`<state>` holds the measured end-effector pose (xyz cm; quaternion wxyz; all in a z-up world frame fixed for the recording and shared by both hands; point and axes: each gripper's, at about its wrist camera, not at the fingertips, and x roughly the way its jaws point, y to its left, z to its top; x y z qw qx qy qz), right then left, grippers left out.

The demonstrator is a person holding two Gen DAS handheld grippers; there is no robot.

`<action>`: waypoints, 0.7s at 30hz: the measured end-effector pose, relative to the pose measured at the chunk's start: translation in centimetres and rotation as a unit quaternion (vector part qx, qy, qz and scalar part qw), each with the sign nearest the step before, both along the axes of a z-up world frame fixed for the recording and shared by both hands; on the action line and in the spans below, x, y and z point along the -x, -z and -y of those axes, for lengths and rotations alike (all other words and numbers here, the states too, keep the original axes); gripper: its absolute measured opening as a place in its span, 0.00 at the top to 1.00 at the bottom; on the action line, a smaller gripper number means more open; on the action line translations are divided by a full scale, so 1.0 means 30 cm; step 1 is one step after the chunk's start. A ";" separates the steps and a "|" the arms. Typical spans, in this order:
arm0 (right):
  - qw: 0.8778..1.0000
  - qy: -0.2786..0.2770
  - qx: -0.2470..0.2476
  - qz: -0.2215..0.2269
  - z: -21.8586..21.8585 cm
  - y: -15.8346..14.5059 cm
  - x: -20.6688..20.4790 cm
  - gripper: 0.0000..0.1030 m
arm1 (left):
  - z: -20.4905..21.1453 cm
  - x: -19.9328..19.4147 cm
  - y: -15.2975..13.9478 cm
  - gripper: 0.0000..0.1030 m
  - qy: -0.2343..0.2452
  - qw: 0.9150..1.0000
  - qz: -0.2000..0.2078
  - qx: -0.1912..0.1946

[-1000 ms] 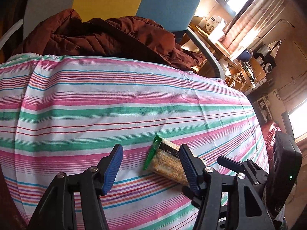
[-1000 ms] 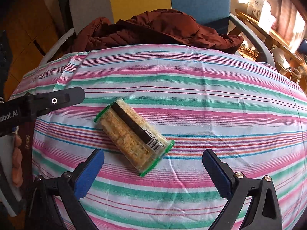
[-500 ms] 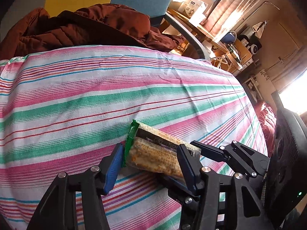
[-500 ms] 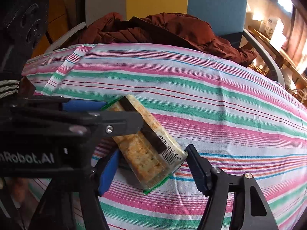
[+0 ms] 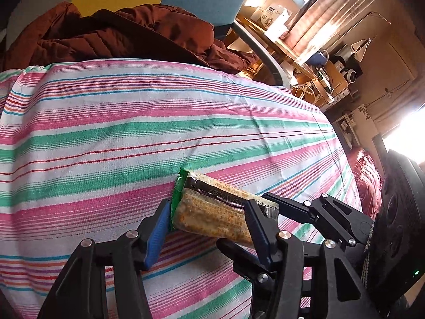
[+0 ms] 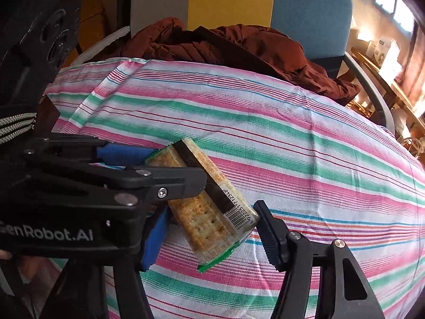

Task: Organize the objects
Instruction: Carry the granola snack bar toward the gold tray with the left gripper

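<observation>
Crackers in a clear packet (image 6: 209, 210) with green end seals sit between both of my tools, the packet lying slantwise just over the striped cloth (image 5: 132, 138); whether its underside touches the cloth I cannot tell. A black strip and a barcode run along its top face.

My left hand-held gripper (image 5: 209, 220) is clamped on the packet near its far green end: the blue pad (image 5: 156, 235) presses the end seal on one side and the dark finger presses the long side across from it. In the right wrist view that same tool reaches in from the left edge, its black arm lying over the middle of the packet.

My right hand-held gripper (image 6: 212, 232) has just been closing around the near end, the one with the barcode. Its right finger (image 6: 268, 235) stands right at the barcode corner, touching or nearly so; its left blue pad (image 6: 155, 235) is half hidden under the other tool, so I cannot tell if the pads truly press.

The cloth has pink, green, white and thin red and blue stripes and covers a rounded surface. Beyond its far edge lies a crumpled brown jacket (image 6: 239, 47) on a chair with grey, yellow and blue panels (image 6: 308, 8). To the right is a cluttered wooden desk (image 5: 289, 50) in bright window light.
</observation>
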<state>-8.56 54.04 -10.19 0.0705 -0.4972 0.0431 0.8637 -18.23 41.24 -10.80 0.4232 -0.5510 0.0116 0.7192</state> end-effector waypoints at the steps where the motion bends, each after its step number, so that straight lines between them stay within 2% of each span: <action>1: 1.000 -0.002 -0.001 -0.001 0.006 -0.002 -0.002 0.38 | 0.006 -0.006 -0.004 0.46 -0.001 1.000 -0.001 0.001; 21: 0.998 -0.059 -0.012 -0.035 0.174 -0.168 -0.060 0.38 | 0.235 -0.104 -0.210 0.46 -0.025 0.999 -0.037 -0.027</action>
